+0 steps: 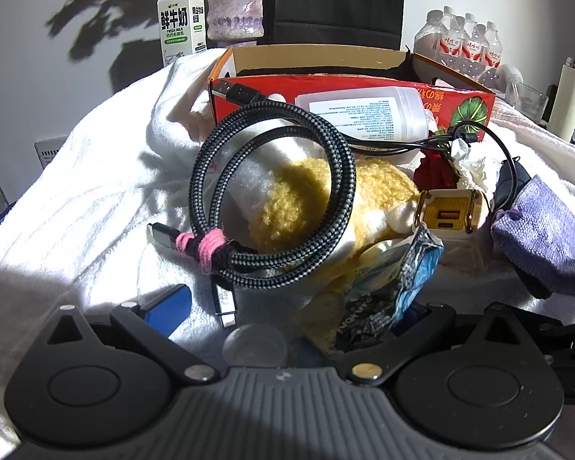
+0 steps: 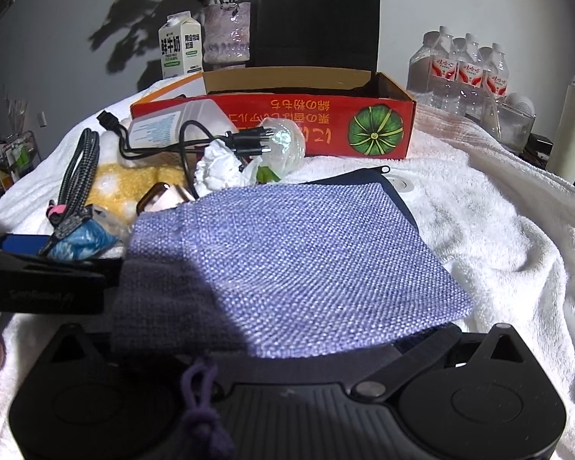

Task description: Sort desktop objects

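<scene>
white towel covers the desk. red box sits open at the back. purple pouch lies in front of the right gripper, jaws wide, not pinching it. yellow cloth under the coiled cable, ahead of the left gripper, jaws wide, empty. charger just right of the cloth.

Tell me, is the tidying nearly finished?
Not nearly. Done: nothing clearly; the red cardboard box shows nothing sorted inside. In hand: nothing, both tongs are open. The right tongs sit by the purple woven pouch. Left: the coiled black braided cable, yellow-and-white charger plug, blue stick and crumpled white tissue lie loose on the white towel.
</scene>
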Demonstrator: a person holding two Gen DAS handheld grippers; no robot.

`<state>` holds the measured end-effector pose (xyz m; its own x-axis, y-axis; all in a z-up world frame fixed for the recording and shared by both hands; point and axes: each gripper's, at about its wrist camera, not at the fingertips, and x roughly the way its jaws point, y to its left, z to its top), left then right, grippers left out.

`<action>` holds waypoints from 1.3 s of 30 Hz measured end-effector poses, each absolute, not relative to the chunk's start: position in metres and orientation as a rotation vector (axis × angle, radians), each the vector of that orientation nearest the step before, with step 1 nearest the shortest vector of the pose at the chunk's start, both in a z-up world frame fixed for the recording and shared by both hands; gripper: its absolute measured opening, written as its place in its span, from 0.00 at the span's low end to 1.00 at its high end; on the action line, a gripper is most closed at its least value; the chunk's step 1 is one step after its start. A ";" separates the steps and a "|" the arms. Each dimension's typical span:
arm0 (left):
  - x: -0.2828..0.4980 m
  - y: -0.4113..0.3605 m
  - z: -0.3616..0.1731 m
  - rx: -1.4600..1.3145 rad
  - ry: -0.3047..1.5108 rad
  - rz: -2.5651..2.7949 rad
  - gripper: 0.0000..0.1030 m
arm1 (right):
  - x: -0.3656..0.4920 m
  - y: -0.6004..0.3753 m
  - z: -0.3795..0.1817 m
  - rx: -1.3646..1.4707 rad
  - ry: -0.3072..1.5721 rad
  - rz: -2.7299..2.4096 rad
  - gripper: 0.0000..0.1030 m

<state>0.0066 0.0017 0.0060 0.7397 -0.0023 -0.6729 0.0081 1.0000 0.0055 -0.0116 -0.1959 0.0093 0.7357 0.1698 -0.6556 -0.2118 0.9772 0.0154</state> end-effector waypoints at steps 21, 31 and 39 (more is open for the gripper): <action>-0.087 0.017 0.039 -0.112 0.505 -0.105 1.00 | -0.109 -0.231 0.046 0.088 0.467 0.246 1.00; -0.081 0.011 0.034 -0.022 0.467 -0.114 1.00 | -0.090 -0.228 0.031 0.074 0.518 0.225 0.99; -0.076 0.000 0.027 0.055 0.431 -0.171 0.85 | -0.069 -0.228 0.022 0.055 0.544 0.200 0.98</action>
<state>-0.0761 -0.0002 0.0267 0.8943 -0.1536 -0.4202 0.1770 0.9841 0.0169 -0.0693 -0.2279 0.0217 0.8367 0.2035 -0.5084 -0.1746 0.9791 0.1045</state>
